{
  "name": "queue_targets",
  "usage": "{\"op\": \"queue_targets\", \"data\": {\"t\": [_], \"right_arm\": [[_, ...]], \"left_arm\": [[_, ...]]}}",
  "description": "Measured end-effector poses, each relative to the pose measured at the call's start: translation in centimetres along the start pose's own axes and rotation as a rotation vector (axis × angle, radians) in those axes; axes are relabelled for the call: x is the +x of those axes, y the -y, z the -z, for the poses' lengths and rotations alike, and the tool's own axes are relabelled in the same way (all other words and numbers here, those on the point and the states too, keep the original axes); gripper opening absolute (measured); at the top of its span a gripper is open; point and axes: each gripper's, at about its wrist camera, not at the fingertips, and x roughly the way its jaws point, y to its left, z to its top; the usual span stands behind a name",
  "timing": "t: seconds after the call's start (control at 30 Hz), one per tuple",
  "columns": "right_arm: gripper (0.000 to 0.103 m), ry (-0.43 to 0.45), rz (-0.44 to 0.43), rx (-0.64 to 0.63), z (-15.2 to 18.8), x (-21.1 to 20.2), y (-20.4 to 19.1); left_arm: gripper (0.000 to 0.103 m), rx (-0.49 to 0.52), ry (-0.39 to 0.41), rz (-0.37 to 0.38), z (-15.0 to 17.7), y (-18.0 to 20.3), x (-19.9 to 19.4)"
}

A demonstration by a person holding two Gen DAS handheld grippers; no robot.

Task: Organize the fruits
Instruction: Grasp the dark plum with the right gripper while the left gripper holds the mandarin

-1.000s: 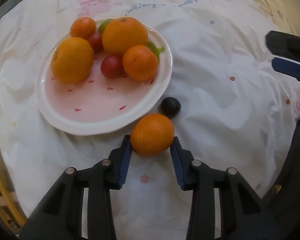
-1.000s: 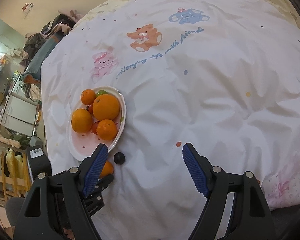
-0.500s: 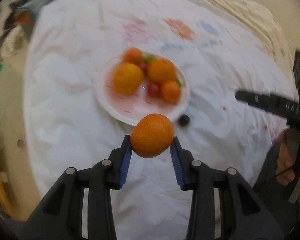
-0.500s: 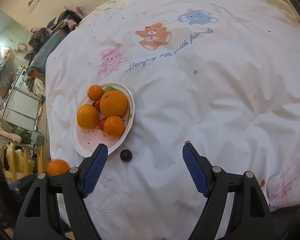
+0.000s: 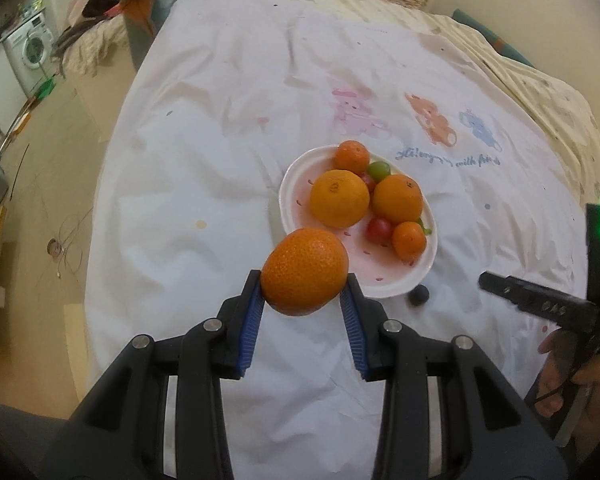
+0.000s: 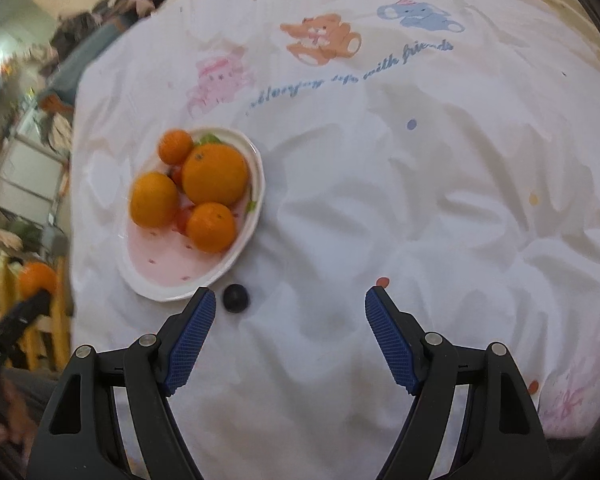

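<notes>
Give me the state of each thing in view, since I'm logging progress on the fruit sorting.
left gripper: shut on the mandarin, held above the cloth.
mandarin: gripped, off the cloth.
right gripper: open, empty.
plate: on the cloth, holding oranges, red tomatoes and something green.
dark fruit: loose on the cloth, just outside the plate's rim.
white cloth: spread out, wrinkled.

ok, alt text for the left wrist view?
The left gripper holds a small orange mandarin between blue pads above a white printed bedsheet. Beyond it, a white oval plate holds more fruit; a small dark round fruit lies beside it.
</notes>
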Motion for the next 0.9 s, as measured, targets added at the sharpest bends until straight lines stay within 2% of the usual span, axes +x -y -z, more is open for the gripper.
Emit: {"op": "queue_targets", "data": {"t": [0.07, 0.1, 0.23, 0.4, 0.47, 0.5, 0.6, 0.9], "right_arm": [[0.077, -0.039, 0.011, -0.061, 0.1, 1.1, -1.0], [0.071, -0.064, 0.019, -0.106, 0.4, 1.7, -1.8], [0.059, -0.099, 0.071, -0.25, 1.3, 3.7, -4.6], [0.05, -0.12, 0.119, -0.325, 1.2, 6.3, -6.2], [0.049, -0.118, 0.114, -0.341, 1.3, 6.7, -6.7], [0.041, -0.117, 0.111, -0.349, 1.3, 6.8, -6.9], [0.025, -0.122, 0.107, -0.383, 1.6, 7.2, -7.6], [0.024, -0.138, 0.06, -0.373, 1.7, 6.4, -7.1]], "left_arm": [[0.034, -0.019, -0.008, 0.01, -0.1, -0.2, 0.2], [0.034, -0.03, -0.013, 0.015, -0.2, -0.4, 0.3], [0.034, -0.056, -0.03, 0.027, -0.3, -0.7, 0.5], [0.034, -0.06, -0.037, 0.037, -0.3, -0.6, 0.5], [0.034, -0.062, -0.042, 0.041, -0.3, -0.7, 0.6], [0.034, -0.061, -0.046, 0.041, -0.2, -0.7, 0.6], [0.034, -0.058, -0.05, 0.038, -0.2, -0.6, 0.7], [0.034, -0.043, -0.05, 0.019, 0.0, -0.3, 1.0]]}}
